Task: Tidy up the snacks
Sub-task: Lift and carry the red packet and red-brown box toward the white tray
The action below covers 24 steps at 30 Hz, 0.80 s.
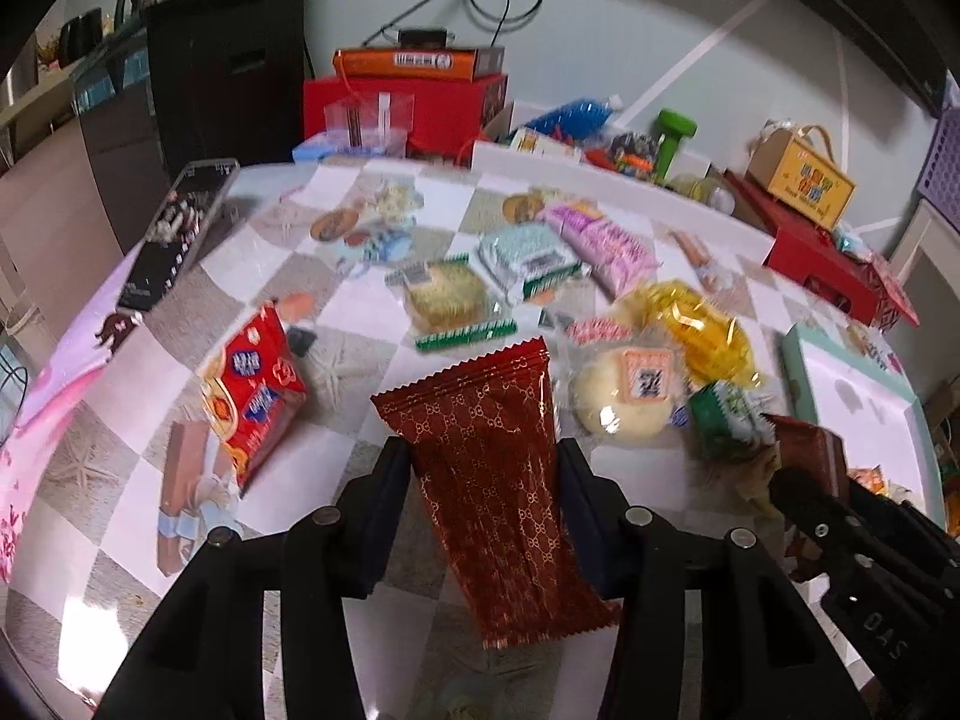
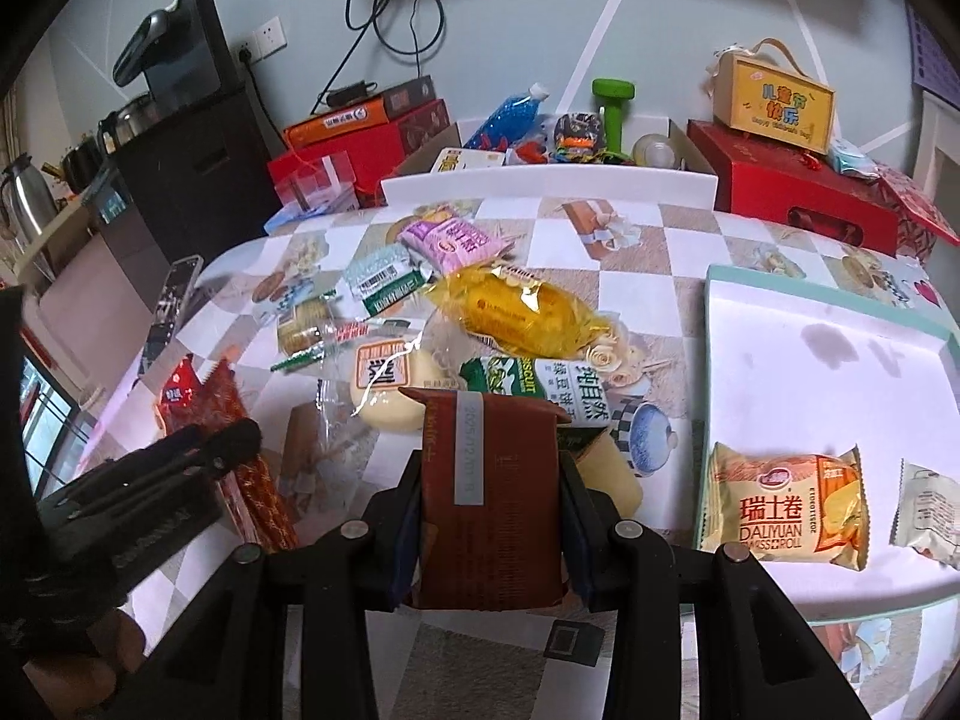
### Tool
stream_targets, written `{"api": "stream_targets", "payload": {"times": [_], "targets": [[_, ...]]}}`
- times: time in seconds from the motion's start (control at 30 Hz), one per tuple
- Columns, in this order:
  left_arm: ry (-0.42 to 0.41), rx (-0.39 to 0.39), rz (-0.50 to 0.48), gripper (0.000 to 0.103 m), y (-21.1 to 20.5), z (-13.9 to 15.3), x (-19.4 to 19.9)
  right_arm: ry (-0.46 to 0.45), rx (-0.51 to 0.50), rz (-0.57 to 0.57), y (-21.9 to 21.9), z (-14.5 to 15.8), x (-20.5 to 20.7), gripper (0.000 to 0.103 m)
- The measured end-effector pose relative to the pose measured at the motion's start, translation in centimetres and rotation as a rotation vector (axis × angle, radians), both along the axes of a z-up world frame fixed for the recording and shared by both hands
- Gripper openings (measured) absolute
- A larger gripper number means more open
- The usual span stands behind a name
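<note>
My left gripper (image 1: 483, 462) is shut on a dark red, gold-patterned snack packet (image 1: 492, 420), held above the table. In the right wrist view, my right gripper (image 2: 489, 474) is shut on a brown packet (image 2: 492, 444) with a pale date strip. Each gripper also shows at the edge of the other's view. A white tray with a teal rim (image 2: 828, 360) lies at the right and holds a Swiss roll pack (image 2: 786, 504) and a pale packet (image 2: 930, 510). Loose snacks cover the table's middle: a yellow packet (image 2: 522, 312), a round white cake (image 2: 384, 384), a green biscuit pack (image 2: 540, 381) and a red packet (image 1: 258, 390).
A phone (image 1: 174, 228) lies near the table's left edge. Red gift boxes (image 2: 798, 192), a yellow carry box (image 2: 774, 99) and an open box with a blue bottle (image 2: 510, 111) and green dumbbell (image 2: 612, 102) line the far side. A black cabinet (image 2: 192, 150) stands at the left.
</note>
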<state>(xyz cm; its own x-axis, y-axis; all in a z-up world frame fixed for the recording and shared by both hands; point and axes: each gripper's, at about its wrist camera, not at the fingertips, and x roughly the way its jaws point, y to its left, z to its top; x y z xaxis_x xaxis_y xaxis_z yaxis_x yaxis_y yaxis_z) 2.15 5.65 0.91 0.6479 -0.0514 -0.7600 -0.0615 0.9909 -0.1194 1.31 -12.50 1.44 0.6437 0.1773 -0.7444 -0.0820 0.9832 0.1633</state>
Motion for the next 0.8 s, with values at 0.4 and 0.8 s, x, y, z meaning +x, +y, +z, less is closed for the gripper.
{"api": "stream_targets", "payload": {"times": [0.4, 0.8], "targets": [[-0.080, -0.012, -0.006, 0.050, 0.1, 2.3, -1.1, -0.008, 0.009, -0.012, -0.5, 0.2, -0.2, 0.042], [-0.081, -0.003, -0.057, 0.050, -1.4, 3.2, -0.5, -0.049, 0.024, -0.106, -4.2, 1.4, -0.2, 0.042]]}}
